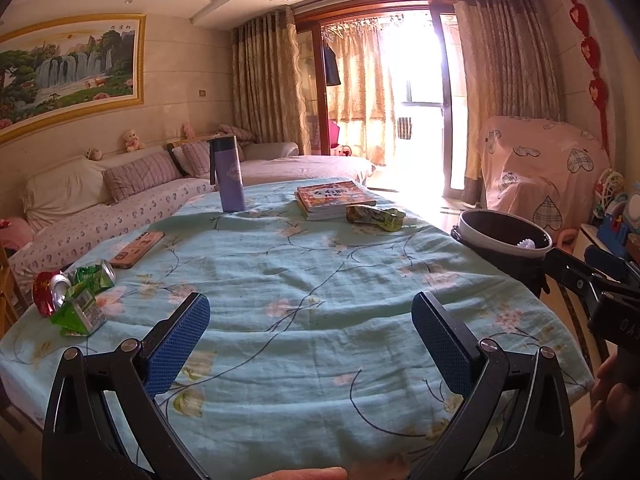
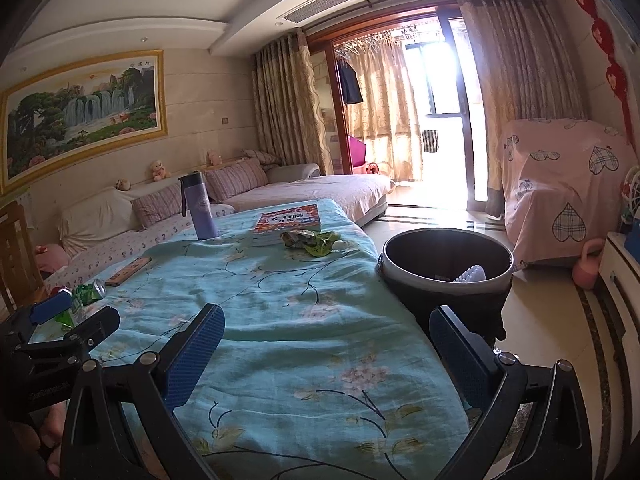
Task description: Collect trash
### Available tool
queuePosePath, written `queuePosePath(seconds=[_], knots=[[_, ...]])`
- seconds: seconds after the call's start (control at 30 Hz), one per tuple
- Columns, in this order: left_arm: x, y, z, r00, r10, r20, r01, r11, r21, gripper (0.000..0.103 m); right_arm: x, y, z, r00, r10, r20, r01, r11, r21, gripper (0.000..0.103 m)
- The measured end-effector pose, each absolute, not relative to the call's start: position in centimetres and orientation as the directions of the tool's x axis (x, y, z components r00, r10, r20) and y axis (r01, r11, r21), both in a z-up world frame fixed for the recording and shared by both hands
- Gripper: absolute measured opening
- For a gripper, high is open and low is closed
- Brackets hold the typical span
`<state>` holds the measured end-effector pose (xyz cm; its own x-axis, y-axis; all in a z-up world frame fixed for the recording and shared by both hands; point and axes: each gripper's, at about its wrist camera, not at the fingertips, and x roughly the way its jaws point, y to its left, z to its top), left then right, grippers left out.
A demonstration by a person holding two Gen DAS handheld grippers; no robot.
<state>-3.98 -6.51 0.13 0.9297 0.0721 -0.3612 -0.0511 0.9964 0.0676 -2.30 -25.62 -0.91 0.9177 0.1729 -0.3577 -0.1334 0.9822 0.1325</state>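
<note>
My left gripper point(image 1: 310, 312) is open and empty above the near part of the blue floral tablecloth point(image 1: 320, 280). Crushed cans and green cartons point(image 1: 74, 296) lie at the table's left edge, left of the left gripper. A crumpled snack wrapper point(image 1: 374, 218) lies far ahead beside the books. My right gripper point(image 2: 326, 328) is open and empty over the table's right edge, close to the black trash bin point(image 2: 446, 276), which holds a white item point(image 2: 472, 274). The wrapper point(image 2: 310, 240) and the cans point(image 2: 90, 292) also show in the right wrist view.
A purple bottle point(image 1: 228, 176), a stack of books point(image 1: 334, 198) and a phone point(image 1: 138, 248) stand on the table. A sofa point(image 1: 120, 200) runs behind and to the left. A covered chair point(image 2: 568, 188) stands at the right. The bin point(image 1: 504, 240) sits off the table's right edge.
</note>
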Motion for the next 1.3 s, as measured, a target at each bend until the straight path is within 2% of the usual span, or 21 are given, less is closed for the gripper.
queuePosePath(seconds=[1.3], knots=[[-4.27, -6.45, 0.19, 0.929, 0.065, -0.364, -0.044, 0.997, 0.064, 0.103, -2.46, -25.67, -0.59, 0.918, 0.185, -0.351, -0.14, 0.979, 0.149, 0.103]])
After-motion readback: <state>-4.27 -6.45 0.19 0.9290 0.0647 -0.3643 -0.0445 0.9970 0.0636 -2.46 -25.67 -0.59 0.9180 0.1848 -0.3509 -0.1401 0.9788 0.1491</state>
